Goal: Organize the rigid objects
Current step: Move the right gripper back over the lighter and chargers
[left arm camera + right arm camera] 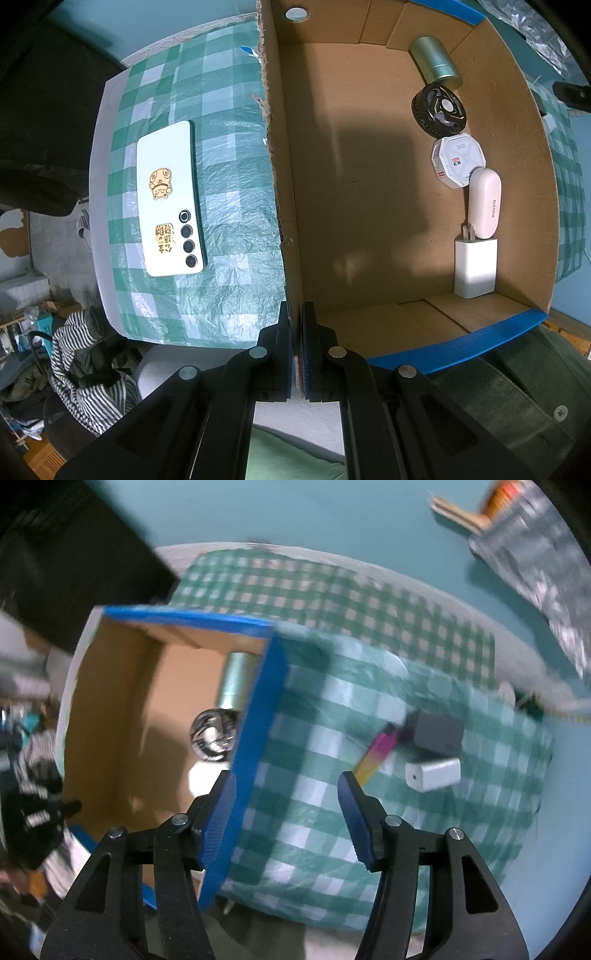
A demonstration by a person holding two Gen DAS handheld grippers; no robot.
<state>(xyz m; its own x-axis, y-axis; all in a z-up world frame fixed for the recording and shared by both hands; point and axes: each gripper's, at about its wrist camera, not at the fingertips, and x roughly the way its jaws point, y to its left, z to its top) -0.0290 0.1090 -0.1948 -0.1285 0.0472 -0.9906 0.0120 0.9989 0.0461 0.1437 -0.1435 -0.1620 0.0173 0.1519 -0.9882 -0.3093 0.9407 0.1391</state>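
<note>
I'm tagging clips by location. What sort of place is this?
Probably a lived-in home room: a checked tablecloth on a small table, striped clothing heaped beside it, a cardboard box holding small gadgets.

In the left wrist view, a phone point(168, 199) lies on the tablecloth point(229, 229) left of the box point(369, 184); a can point(436, 61), fan point(439, 109), case point(485, 206) and charger point(474, 267) line its right wall.

green checked tablecloth point(221, 110) under cardboard box point(369, 184), phone point(168, 206), chargers point(434, 775)
</note>
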